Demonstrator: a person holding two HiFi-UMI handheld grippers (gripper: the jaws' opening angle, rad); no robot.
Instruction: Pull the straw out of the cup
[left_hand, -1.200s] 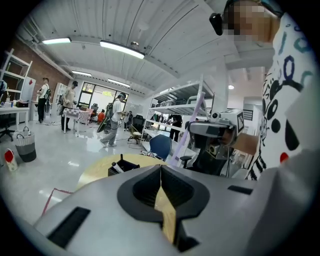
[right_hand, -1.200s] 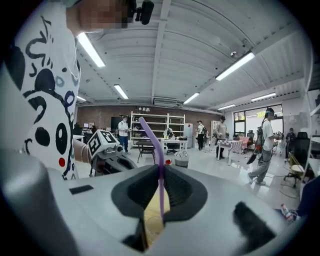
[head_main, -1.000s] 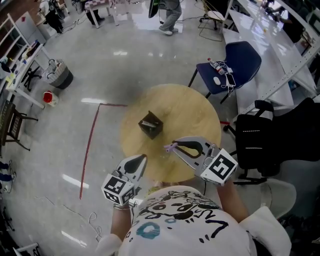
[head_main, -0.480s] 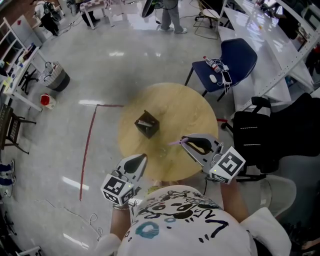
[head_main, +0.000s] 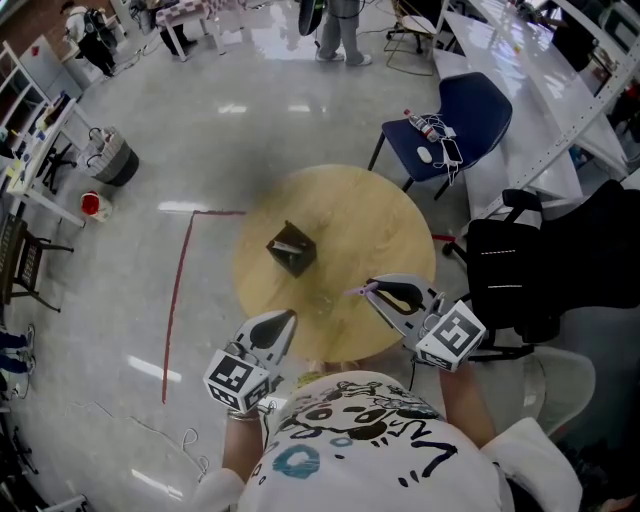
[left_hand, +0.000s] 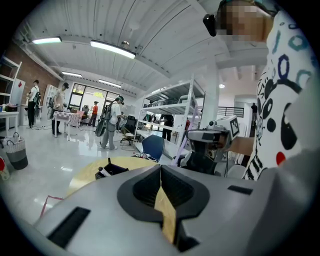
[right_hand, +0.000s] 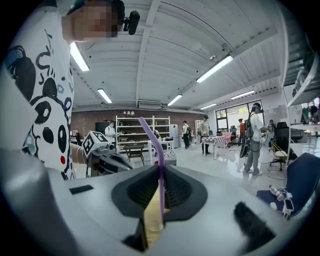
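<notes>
A dark, box-like cup (head_main: 292, 248) stands on the round wooden table (head_main: 370, 220), left of its middle. My right gripper (head_main: 370, 290) hovers over the table's near right part, shut on a purple straw (head_main: 354, 292) that sticks out past its tips, well clear of the cup. In the right gripper view the straw (right_hand: 159, 165) rises bent between the shut jaws of that gripper (right_hand: 161, 172). My left gripper (head_main: 287, 317) is held at the table's near edge, shut and empty (left_hand: 161, 170); in its view the cup (left_hand: 112, 170) sits ahead on the tabletop.
A blue chair (head_main: 455, 125) with small items on its seat stands beyond the table to the right. A black bag (head_main: 510, 280) sits close at the right. A red tape line (head_main: 180, 290) marks the floor at left. People stand far off.
My right gripper has carried the straw to the right, farther from the cup. The left gripper has stayed where it was.
</notes>
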